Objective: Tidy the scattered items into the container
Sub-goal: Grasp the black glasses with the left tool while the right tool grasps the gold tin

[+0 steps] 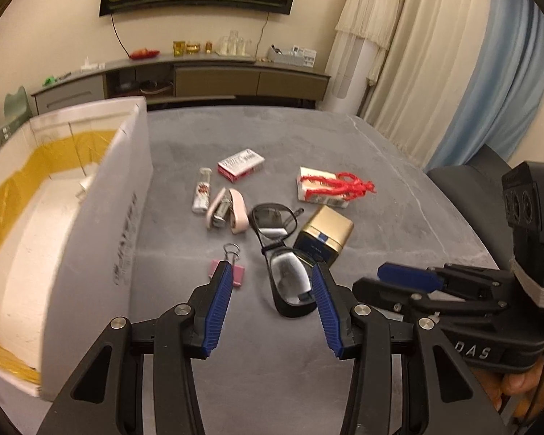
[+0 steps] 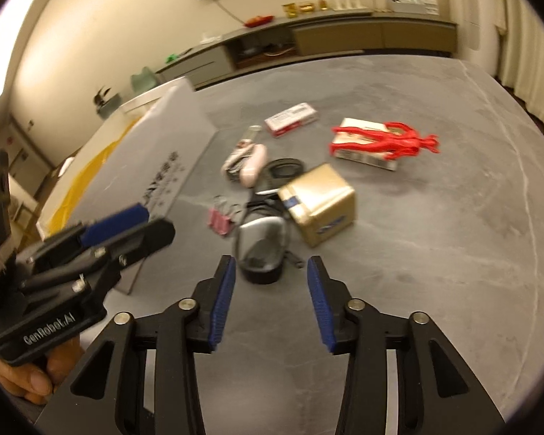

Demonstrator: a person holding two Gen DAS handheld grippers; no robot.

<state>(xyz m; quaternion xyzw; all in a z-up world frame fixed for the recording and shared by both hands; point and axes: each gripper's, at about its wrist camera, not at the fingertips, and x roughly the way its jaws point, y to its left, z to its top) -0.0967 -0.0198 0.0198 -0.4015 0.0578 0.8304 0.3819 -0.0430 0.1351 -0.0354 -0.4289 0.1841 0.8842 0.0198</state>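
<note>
Hardly begun, by the look of it: nearly everything lies loose on the grey table (image 1: 399,188). The glasses (image 1: 283,253) sit nearest, touching a gold box (image 1: 326,233); a pink binder clip (image 1: 232,270) lies just beside them, a pink stapler (image 1: 226,212) and a small tube (image 1: 203,192) further back, then a red-and-white pack (image 1: 241,165) and a carton with a red cord (image 1: 339,186) draped over it. The white box (image 1: 101,217) stands at the table's left, lined in yellow; something small and pale seems to rest inside, though I cannot tell what. The left gripper (image 1: 272,299) hangs with jaws apart, empty, above the glasses and clip. The right gripper (image 2: 270,297) is likewise spread wide and empty, just short of the glasses. So about seven pieces remain to go in, I'd judge
</note>
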